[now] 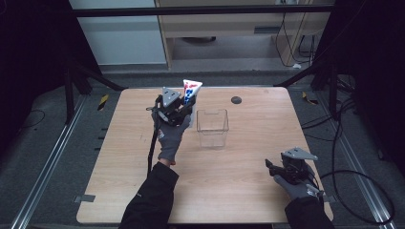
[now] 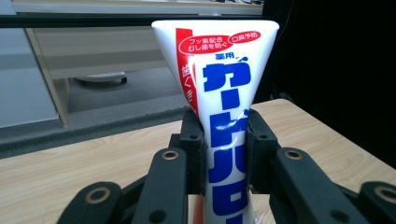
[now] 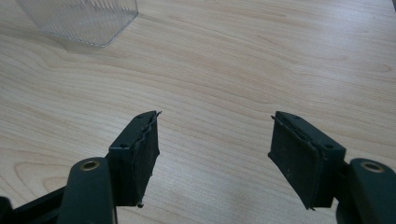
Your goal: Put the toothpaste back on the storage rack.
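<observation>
High view: tube held up at left, clear box at centre

High view frames a pale wooden surface (image 1: 239, 157) across the middle of the picture. Just above and left of centre, the left tongs (image 1: 184, 107) are seen raised in a grey-gloved hand (image 1: 171, 136), with a grey three-cornered plate (image 1: 170, 97) on top and a black cable hanging down from them toward the sleeve. A white toothpaste tube (image 1: 192, 89) with red and blue print is clamped between the jaws, its wide flat end pointing up. A clear plastic box (image 1: 212, 128), open at the top, is set just right of the tube near the frame's centre. A small dark round spot (image 1: 236, 100) is seen on the surface above and right of the box.

In the left gripper view, the toothpaste tube (image 2: 224, 116) is shown upright at centre, pinched on both sides by the black pads (image 2: 192, 140), with blue and red Japanese lettering on its face.

At the lower right of the high view, the right tongs (image 1: 270, 168) are held low over the surface by the other gloved hand (image 1: 296, 187), well apart from the box. In the right gripper view, the right tongs (image 3: 212, 154) are seen spread wide with nothing between them, bare wood below, and a ribbed corner of the clear plastic box (image 3: 84, 21) at the upper left.
</observation>
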`<state>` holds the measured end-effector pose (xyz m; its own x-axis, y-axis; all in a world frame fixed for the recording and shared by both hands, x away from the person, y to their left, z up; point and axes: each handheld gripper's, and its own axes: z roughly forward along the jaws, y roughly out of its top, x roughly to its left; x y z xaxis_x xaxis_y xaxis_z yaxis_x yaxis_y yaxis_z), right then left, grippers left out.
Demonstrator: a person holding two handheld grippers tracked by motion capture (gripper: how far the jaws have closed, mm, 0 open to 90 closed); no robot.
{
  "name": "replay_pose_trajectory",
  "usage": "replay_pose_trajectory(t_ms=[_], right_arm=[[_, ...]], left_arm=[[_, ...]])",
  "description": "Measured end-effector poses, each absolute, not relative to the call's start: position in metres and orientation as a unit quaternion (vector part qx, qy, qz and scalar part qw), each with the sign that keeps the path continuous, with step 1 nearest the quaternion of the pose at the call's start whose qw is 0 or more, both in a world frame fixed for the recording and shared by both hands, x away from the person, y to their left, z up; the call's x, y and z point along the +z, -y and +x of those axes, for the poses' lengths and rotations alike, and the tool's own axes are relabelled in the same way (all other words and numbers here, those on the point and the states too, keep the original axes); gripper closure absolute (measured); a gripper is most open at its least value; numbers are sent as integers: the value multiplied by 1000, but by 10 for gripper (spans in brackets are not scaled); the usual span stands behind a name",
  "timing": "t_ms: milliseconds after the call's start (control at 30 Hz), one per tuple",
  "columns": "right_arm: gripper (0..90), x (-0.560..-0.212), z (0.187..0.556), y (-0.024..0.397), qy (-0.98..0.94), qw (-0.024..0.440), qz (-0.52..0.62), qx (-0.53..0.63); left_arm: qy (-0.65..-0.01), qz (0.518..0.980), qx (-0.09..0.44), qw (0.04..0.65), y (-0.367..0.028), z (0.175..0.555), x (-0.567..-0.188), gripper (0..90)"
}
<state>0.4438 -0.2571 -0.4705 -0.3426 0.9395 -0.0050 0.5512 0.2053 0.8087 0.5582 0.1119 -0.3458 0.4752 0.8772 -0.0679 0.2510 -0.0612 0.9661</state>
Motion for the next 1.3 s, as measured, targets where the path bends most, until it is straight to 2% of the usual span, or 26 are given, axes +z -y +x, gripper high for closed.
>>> replay_pose_trajectory(t_ms=[767,1300], right_arm=[[319,-471,444,258,-729,263,511,372],[320,-471,444,258,-730,264,510,370]], left_arm=[[-409,677,264,552,-67,574,-358,723],[-411,691,261,535,-59,590,-375,723]])
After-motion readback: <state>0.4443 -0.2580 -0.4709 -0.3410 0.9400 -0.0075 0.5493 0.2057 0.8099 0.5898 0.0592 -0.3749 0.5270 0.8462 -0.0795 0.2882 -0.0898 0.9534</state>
